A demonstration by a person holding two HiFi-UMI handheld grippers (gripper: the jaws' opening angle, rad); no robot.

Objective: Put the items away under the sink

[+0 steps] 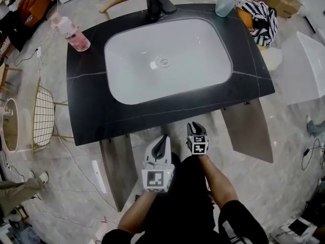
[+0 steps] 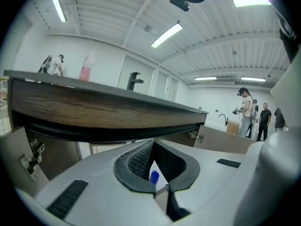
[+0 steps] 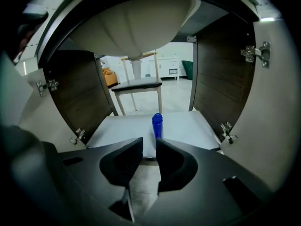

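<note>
Blue bottle [image 3: 157, 125] stands on cabinet floor [image 3: 188, 126]; right gripper [image 3: 149, 145] jaws slightly spread, left gripper [image 2: 153, 142] jaws seemingly together.

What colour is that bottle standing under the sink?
The slim cylindrical bottle is blue, clearest in the right gripper view.

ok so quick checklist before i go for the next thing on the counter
1. Cabinet doors swung open: ok.
2. Blue bottle upright on the shelf, beyond the right tongs: ok.
3. Right tongs empty, jaws slightly apart: ok.
4. Left tongs ready to grab: not ok, tips together.
5. Shelf room beside the blue bottle: ok.
6. Counter emptied: not ok, pink bottle and clear cup stand on it.
</note>
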